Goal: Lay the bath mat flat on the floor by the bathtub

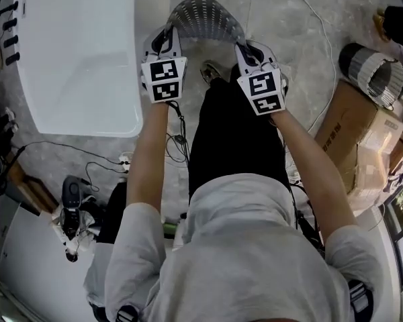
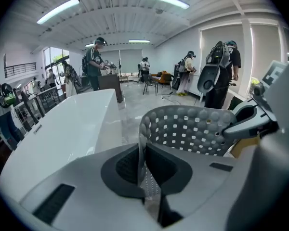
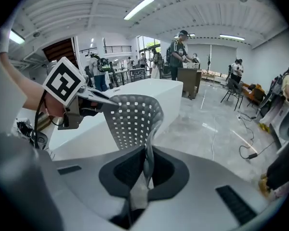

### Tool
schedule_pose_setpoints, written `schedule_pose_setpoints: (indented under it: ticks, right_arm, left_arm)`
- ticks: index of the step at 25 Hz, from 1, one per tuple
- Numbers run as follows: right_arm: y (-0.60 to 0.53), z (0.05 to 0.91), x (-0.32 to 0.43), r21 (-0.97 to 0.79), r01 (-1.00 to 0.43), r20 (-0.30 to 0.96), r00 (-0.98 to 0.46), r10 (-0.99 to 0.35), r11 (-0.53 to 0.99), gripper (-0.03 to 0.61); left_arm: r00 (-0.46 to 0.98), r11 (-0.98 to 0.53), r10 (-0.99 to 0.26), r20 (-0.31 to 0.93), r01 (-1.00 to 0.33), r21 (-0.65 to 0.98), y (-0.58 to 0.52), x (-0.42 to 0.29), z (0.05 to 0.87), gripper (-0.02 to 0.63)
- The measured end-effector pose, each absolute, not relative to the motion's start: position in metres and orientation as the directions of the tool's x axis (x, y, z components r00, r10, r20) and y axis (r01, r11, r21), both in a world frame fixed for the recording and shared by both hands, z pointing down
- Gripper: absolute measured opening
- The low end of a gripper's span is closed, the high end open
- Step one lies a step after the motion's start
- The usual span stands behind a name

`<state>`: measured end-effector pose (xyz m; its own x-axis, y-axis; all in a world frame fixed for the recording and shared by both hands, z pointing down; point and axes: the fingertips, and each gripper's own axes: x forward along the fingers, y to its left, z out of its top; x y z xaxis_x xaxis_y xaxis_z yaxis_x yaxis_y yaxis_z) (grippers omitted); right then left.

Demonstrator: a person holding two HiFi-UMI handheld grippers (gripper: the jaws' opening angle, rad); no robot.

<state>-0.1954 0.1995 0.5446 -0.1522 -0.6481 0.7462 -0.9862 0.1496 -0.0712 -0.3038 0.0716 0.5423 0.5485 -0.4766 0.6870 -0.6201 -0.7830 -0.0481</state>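
One white bathtub (image 1: 77, 52) at left, floor (image 1: 289, 19) just beside it. Left gripper (image 1: 164, 37) pinched tight on the left edge of the perforated grey bath mat (image 1: 203, 20); right gripper (image 1: 245, 45) clamps the right edge. Mat bows between them, off the floor. Judgement: draw edges apart, lower level, parallel to tub, release last.

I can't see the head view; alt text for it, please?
Seen from above, the left gripper and right gripper each pinch an edge of the grey perforated bath mat, arched off the floor beside the white bathtub.
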Motion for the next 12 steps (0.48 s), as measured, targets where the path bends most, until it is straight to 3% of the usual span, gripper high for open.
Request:
schedule_pose_setpoints:
  ticks: [6,12]
  right_arm:
    - [0.196,0.598,-0.171,-0.113,-0.988,0.763,-0.156,-0.628,0.107,0.019]
    - [0.151,0.639,-0.124,-0.066,-0.982,0.758,-0.165,-0.632,0.177,0.020]
  left_arm:
    - [0.526,-0.783,-0.441,0.727,-0.621,-0.026,0.057,-0.304,0.594,0.023]
    - [0.540,-0.793,-0.448,0.712,-0.608,-0.037,0.022,-0.275,0.633,0.023]
